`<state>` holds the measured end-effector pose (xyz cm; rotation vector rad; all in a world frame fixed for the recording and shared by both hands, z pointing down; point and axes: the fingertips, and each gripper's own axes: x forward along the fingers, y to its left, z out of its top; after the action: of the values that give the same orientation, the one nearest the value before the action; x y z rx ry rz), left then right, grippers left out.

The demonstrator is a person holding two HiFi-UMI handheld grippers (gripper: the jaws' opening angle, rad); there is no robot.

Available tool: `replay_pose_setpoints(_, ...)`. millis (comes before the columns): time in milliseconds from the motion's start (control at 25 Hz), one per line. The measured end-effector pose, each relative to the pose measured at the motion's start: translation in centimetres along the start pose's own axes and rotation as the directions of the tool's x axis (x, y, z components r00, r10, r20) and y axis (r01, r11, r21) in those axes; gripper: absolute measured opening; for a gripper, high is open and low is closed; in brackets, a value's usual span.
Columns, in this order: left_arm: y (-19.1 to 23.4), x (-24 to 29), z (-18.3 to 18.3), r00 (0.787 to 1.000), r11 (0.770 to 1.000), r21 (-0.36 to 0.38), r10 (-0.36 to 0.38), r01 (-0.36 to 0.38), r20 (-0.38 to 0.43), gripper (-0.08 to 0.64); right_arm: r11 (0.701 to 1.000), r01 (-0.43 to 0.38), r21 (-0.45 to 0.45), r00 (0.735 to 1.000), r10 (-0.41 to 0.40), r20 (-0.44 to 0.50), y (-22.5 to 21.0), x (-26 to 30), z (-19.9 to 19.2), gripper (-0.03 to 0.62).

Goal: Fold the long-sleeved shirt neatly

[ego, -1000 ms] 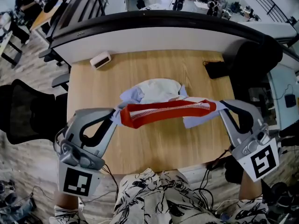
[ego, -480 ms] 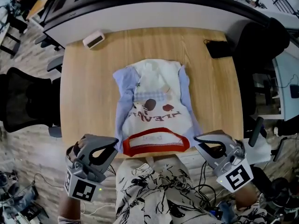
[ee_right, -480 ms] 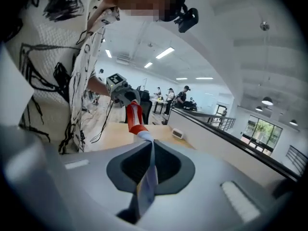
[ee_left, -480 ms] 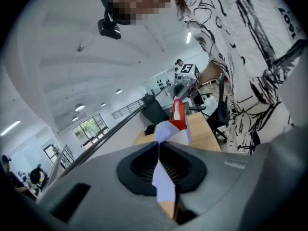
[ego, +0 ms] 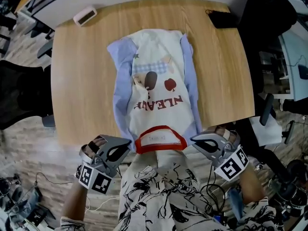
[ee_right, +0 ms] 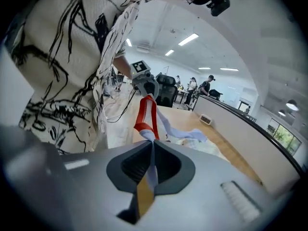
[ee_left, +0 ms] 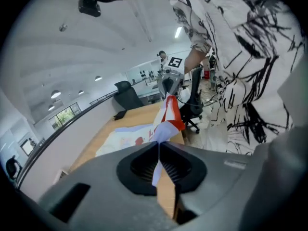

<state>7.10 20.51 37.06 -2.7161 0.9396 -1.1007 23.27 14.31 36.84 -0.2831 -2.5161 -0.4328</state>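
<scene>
Showed the long-sleeved shirt (ego: 154, 81) laid lengthwise on the counter (ego: 79, 81), printed front up, with the red neckband (ego: 160, 139) at the near edge and the hem toward the far side. Showed blue sleeve cloth (ego: 121, 81) running along both flanks of the pale body rather than spread outward; could not tell whether it was tucked beneath or merely gathered there.

Placed the left gripper (ego: 128, 143) at one shoulder and the right gripper (ego: 193, 139) at the other, one on either side of the neckband, both at the counter's near edge and close to the person's patterned shirt front.

Confirmed from the left gripper view: fingers (ee_left: 139, 165) closed tight on a pinch of blue and red fabric at the shoulder seam. Confirmed likewise from the right gripper view: fingers (ee_right: 166, 167) clamped on the matching pinch of blue cloth beside the red band.

Judged as an early stage: garment laid flat and roughly squared to the counter, with no crosswise fold of the body yet visible. Left to do, on this reading: releasing the shoulders, smoothing the wrinkled front, settling the sleeves over the body, then folding the length into a compact rectangle.
</scene>
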Motion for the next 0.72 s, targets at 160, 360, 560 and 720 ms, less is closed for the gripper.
replay_pose_setpoints(160,-5.4,2.9,-4.6,0.997,0.998,0.023,-0.051,0.053,-0.059,0.021,0.998,-0.026,-0.056,0.997,0.022,-0.068,5.1,2.6,-3.8,0.017)
replay_pose_setpoints(360,-9.5,5.6,-10.2,0.988,0.995,0.038,-0.086,0.092,-0.129,0.021,0.989,-0.048,-0.136,0.984,0.024,-0.178,8.8,5.5,-9.2,0.017)
replay_pose_setpoints(560,-11.8,7.4,-12.2,0.983,0.992,0.046,-0.107,0.115,-0.146,0.021,0.987,-0.074,-0.141,0.974,0.042,-0.222,11.3,6.4,-11.9,0.017)
replay_pose_setpoints(720,-12.0,7.6,-12.8,0.982,0.991,0.033,-0.123,0.129,-0.143,0.026,0.992,-0.073,-0.104,0.974,0.048,-0.222,11.4,7.0,-12.1,0.018)
